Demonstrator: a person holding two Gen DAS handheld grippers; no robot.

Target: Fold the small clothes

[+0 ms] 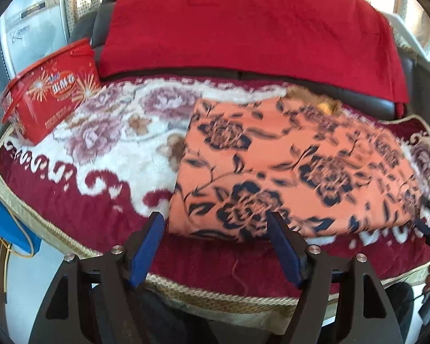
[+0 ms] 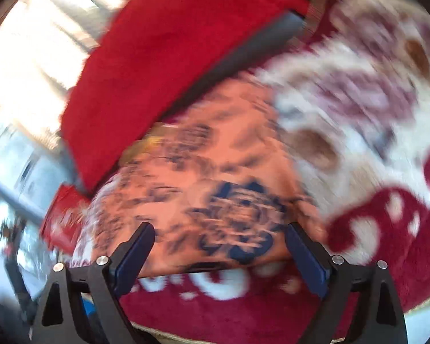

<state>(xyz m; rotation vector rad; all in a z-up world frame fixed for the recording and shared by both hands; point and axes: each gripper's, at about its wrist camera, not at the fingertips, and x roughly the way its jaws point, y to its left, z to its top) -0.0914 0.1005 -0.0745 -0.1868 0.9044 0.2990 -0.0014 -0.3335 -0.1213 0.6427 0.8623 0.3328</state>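
Note:
An orange cloth with dark blue flowers (image 1: pixel 295 166) lies folded into a flat rectangle on a red and white floral blanket (image 1: pixel 100 154). My left gripper (image 1: pixel 215 218) is open and empty, hovering just in front of the cloth's near left corner. In the blurred right wrist view the same cloth (image 2: pixel 209 177) lies ahead. My right gripper (image 2: pixel 219 229) is open and empty, just above the cloth's near edge.
A red plastic box (image 1: pixel 48 91) stands on the blanket's far left corner. A red blanket (image 1: pixel 243 25) drapes over a dark seat back behind. The blanket's tan braided edge (image 1: pixel 215 295) runs along the front. A blue object (image 1: pixel 3 218) sits low on the left.

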